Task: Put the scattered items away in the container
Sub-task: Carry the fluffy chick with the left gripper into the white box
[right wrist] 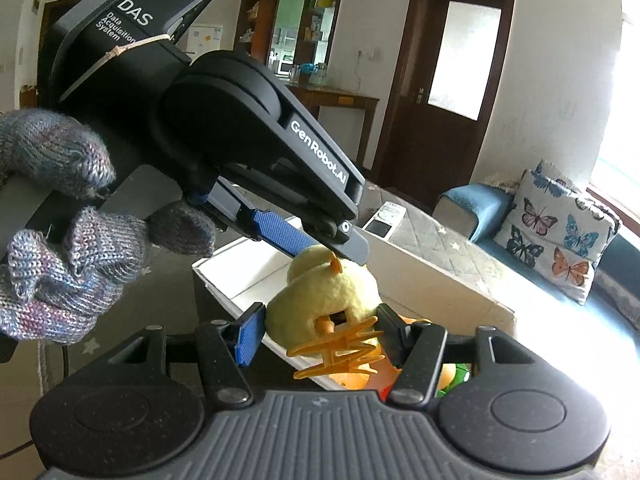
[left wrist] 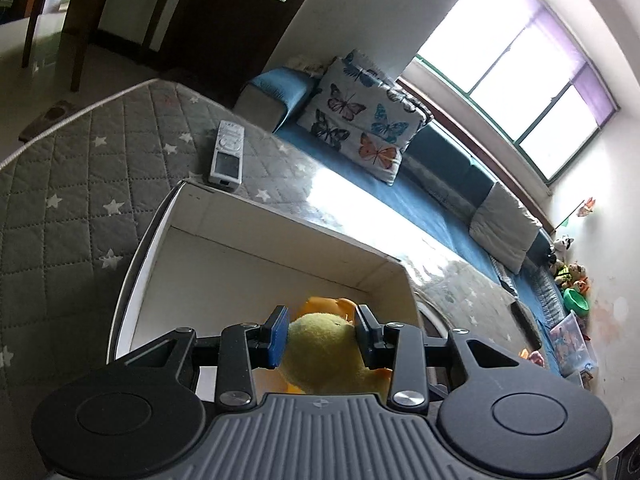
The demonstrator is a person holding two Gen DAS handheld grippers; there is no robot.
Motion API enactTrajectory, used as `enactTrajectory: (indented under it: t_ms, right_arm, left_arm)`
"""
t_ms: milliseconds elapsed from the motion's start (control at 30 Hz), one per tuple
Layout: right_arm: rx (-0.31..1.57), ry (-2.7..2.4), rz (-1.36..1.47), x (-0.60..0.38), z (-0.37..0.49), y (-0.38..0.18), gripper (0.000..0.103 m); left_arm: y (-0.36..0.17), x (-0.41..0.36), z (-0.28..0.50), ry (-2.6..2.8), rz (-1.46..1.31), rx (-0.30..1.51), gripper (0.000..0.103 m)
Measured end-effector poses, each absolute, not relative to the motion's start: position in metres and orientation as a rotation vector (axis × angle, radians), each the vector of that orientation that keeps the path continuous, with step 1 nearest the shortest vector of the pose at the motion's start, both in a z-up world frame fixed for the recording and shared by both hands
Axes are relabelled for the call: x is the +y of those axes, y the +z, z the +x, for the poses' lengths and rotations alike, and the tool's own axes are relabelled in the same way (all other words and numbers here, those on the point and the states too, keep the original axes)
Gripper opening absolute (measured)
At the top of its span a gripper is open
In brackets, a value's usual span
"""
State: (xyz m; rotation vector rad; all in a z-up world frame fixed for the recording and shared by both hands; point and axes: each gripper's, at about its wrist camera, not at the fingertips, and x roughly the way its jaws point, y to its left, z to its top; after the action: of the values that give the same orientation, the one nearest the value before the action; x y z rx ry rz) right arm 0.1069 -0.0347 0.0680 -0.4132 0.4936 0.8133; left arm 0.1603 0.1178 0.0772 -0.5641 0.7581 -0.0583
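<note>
My left gripper (left wrist: 322,332) is shut on a yellow plush duck (left wrist: 324,354) and holds it over the open white box (left wrist: 280,216). In the right wrist view the left gripper (right wrist: 316,244) comes in from the upper left and pinches the duck's head (right wrist: 324,292). My right gripper (right wrist: 318,338) has an orange plastic hair clip (right wrist: 338,350) between its fingers, right under the duck and above the box's near corner (right wrist: 224,280). Whether the right fingers press the clip I cannot tell. A white remote (left wrist: 227,152) lies on the grey star quilt beyond the box.
Orange and green items (right wrist: 452,376) lie inside the box below my right gripper. A butterfly cushion (left wrist: 360,120) and blue bench pads (left wrist: 420,200) run under the window. Toys (left wrist: 568,276) sit at the bench's far end. A dark wooden door (right wrist: 448,80) and table (left wrist: 92,8) stand behind.
</note>
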Motion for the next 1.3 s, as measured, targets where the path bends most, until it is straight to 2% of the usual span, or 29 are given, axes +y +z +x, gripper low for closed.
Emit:
enactTrajectory:
  t_ms: [700, 1300]
  right_arm:
    - [0.605, 0.854, -0.388, -0.016, 0.167, 0.043, 0.060]
    - [0.687, 0.872, -0.399, -0.008, 0.169, 0.027, 0.060]
  left_arm:
    - [0.043, 0.138, 0.205, 0.003, -0.582, 0.850, 0.038]
    - [0.013, 0.145, 0.220, 0.022, -0.595, 0.913, 0.038]
